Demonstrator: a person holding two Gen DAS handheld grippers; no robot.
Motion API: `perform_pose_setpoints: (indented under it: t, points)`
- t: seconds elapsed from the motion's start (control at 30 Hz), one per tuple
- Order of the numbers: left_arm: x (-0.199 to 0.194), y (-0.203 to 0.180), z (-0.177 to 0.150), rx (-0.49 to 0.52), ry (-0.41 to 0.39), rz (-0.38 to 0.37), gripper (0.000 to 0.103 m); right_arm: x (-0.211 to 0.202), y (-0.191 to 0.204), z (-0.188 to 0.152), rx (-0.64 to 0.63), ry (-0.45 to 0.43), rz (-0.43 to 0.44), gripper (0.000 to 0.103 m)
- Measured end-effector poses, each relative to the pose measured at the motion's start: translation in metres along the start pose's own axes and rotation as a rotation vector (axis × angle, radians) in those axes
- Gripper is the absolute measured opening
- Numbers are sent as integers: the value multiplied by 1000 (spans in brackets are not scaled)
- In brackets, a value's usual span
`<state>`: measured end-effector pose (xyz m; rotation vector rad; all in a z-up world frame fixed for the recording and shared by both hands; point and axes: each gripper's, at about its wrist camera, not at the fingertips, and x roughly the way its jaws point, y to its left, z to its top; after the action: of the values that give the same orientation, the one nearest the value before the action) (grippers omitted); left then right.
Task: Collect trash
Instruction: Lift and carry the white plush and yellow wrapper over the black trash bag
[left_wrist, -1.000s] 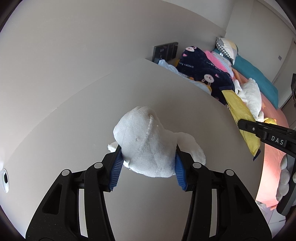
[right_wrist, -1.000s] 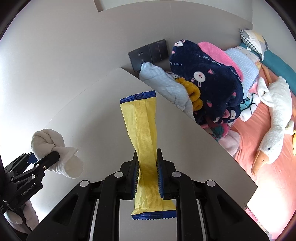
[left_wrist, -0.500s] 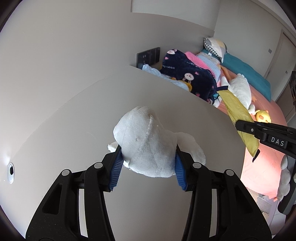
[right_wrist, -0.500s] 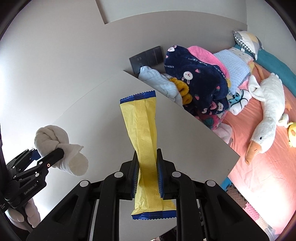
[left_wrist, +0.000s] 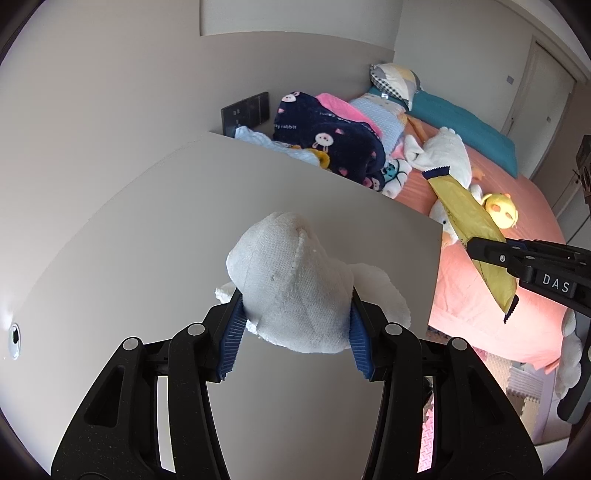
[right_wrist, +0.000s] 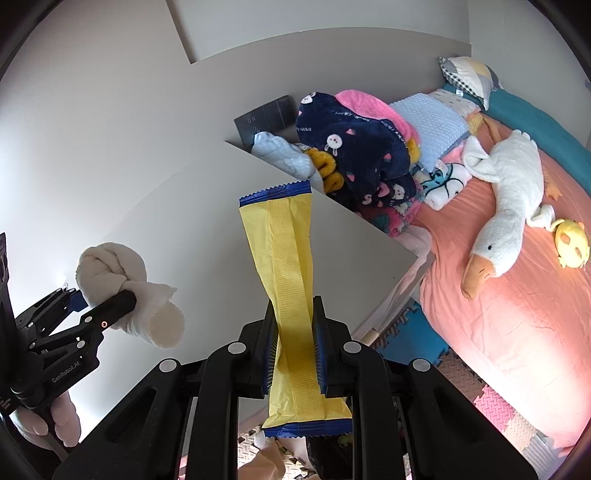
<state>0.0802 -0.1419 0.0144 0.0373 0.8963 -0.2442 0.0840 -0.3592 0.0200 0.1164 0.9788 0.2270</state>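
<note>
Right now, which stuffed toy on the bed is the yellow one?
The small yellow chick, lying by the tail end of the long white goose, which has an orange beak.

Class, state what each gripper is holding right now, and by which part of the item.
The left gripper clamps the knotted white sock across its middle. The right gripper pinches the yellow wrapper near its lower end.

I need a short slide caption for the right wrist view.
Right gripper clamps a yellow wrapper above the table; left gripper holds a knotted white cloth.
</note>
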Motion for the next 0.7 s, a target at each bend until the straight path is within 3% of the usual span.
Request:
perform_pose_setpoints:
  t: [0.7]
  points:
    - [-14,-87,-18,157,20,-124,49,-63,-47,-57,102,-45,-64,19]
